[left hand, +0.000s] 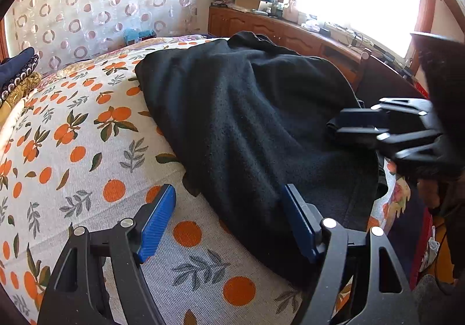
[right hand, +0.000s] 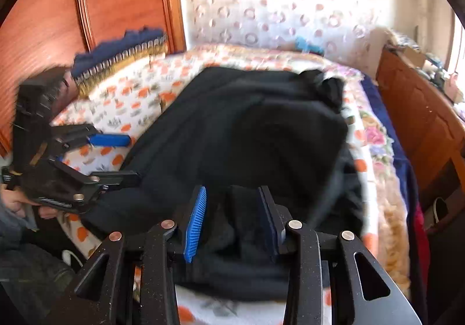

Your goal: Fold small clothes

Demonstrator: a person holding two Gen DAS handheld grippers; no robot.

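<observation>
A black fleece garment [left hand: 247, 121] [right hand: 247, 136] lies rumpled on a bed sheet printed with oranges [left hand: 87, 150]. My left gripper [left hand: 228, 194] is open at the garment's near edge. One blue pad is over the sheet and the other is over the black cloth. It also shows at the left of the right wrist view [right hand: 132, 158], jaws wide apart. My right gripper [right hand: 234, 208] is low over the garment's near right part. Black cloth lies between its fingers, but the pads do not press on it. The left wrist view shows this gripper [left hand: 345, 124] at the right.
A stack of folded navy and gold clothes [left hand: 20, 75] [right hand: 116, 63] sits at the far left of the bed. A cluttered wooden cabinet [left hand: 261, 25] [right hand: 421, 121] runs along the bed's right side. A patterned curtain [left hand: 101, 5] hangs behind the bed. A hand [right hand: 17, 203] holds the left gripper.
</observation>
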